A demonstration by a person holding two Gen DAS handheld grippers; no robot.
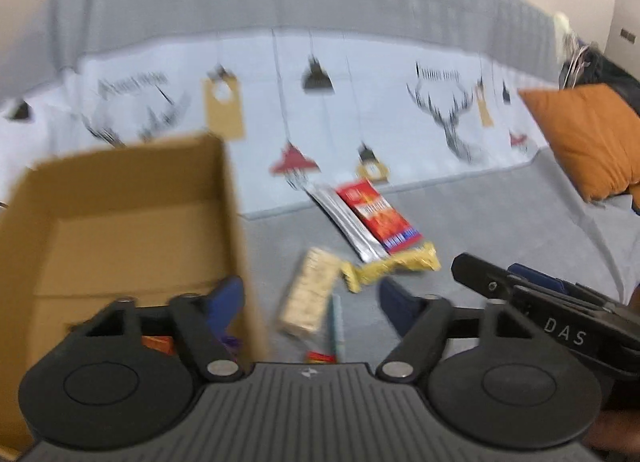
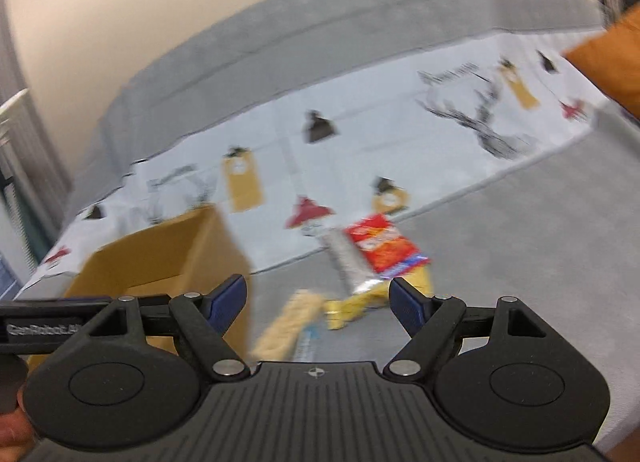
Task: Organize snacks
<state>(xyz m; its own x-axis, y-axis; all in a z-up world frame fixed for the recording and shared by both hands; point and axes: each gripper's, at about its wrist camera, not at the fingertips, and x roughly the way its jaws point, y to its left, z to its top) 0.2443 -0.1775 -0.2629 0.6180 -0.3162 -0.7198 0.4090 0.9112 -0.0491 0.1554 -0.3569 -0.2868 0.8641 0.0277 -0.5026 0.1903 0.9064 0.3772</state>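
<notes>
Both views are blurred by motion. An open cardboard box (image 1: 120,230) stands on the grey bed at the left; it also shows in the right wrist view (image 2: 168,258). Some small snack packs lie in its bottom corner (image 1: 158,344). To its right lie loose snacks: a red packet (image 1: 378,216) on a silver packet (image 1: 348,222), a yellow packet (image 1: 394,268), a beige wafer pack (image 1: 310,296) and a thin teal stick (image 1: 338,322). My left gripper (image 1: 310,298) is open and empty above the wafer pack. My right gripper (image 2: 318,300) is open and empty, above the same pile (image 2: 380,248).
A white printed cover (image 1: 360,102) lies across the bed behind the snacks. An orange pillow (image 1: 588,138) sits at the right, with dark clothing behind it. A grey headboard (image 1: 320,2) lines the back. The right gripper's body (image 1: 560,314) reaches into the left view.
</notes>
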